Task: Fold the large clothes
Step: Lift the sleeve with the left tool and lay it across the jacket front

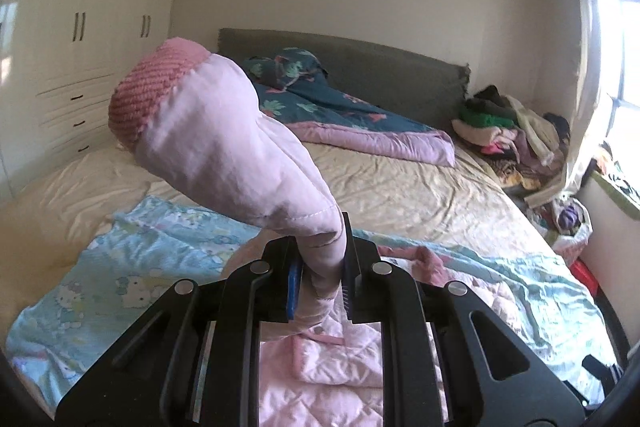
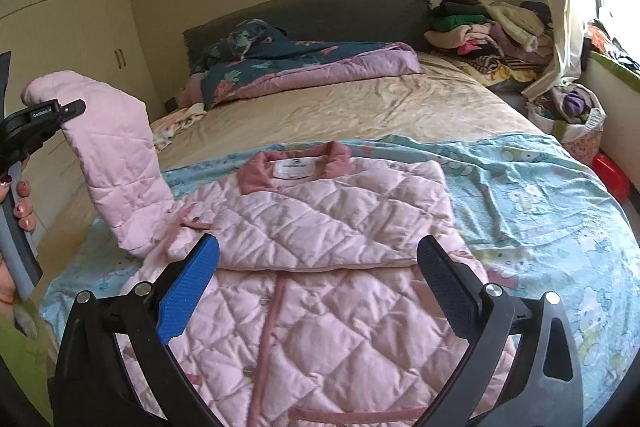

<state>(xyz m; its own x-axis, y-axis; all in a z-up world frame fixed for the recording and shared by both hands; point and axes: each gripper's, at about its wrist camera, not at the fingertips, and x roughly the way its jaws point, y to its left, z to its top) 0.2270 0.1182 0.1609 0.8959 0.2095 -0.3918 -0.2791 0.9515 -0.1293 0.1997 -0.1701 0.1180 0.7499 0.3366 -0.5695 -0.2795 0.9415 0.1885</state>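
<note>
One sleeve of pink quilted jacket is pinched near its cuff by left hand-held gripper, raised off bed's left edge. Sleeve's long axis slants down-right to body, lying mid-bed. Right hand-held gripper hovers w/ jaws wide over jacket, nearer.

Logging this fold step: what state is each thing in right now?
Left gripper: shut on sleeve.
Right gripper: open, above jacket.
Sleeve: lifted, cuff up.
Pink quilted jacket: flat on bed, other sleeve folded across.
Wardrobe doors: closed.
</note>
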